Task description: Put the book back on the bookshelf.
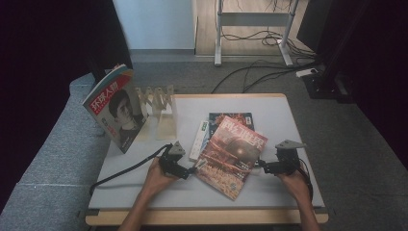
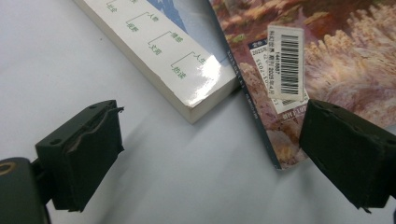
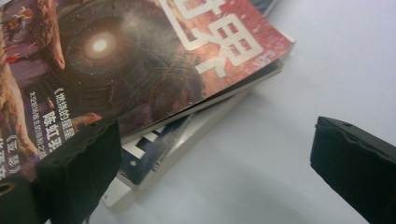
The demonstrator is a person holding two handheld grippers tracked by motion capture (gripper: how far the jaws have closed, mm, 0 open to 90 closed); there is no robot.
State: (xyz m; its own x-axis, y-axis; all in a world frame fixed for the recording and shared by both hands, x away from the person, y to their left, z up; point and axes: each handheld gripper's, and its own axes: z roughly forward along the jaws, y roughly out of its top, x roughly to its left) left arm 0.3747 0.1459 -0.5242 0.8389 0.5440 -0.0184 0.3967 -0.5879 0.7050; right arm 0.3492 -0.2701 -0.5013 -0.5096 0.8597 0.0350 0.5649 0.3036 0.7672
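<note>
A red magazine [image 1: 232, 153] lies on top of a small stack in the middle of the white table [image 1: 269, 108], over a dark-covered book [image 1: 231, 118] and a white book [image 1: 198, 138]. My left gripper [image 1: 192, 170] sits open at the magazine's near left corner; in the left gripper view its jaws straddle the barcode corner [image 2: 285, 65] and the white book's corner [image 2: 187, 79]. My right gripper [image 1: 260, 165] is open at the magazine's right edge. The right gripper view has the red cover [image 3: 140, 60] over the stacked books [image 3: 159, 149], left jaw level with that edge.
A magazine with a face on its cover [image 1: 115, 108] stands tilted in a wooden rack [image 1: 159, 108] at the table's far left. A grey bench [image 1: 53, 159] runs along the left side. Cables [image 1: 260, 72] lie on the floor beyond the table.
</note>
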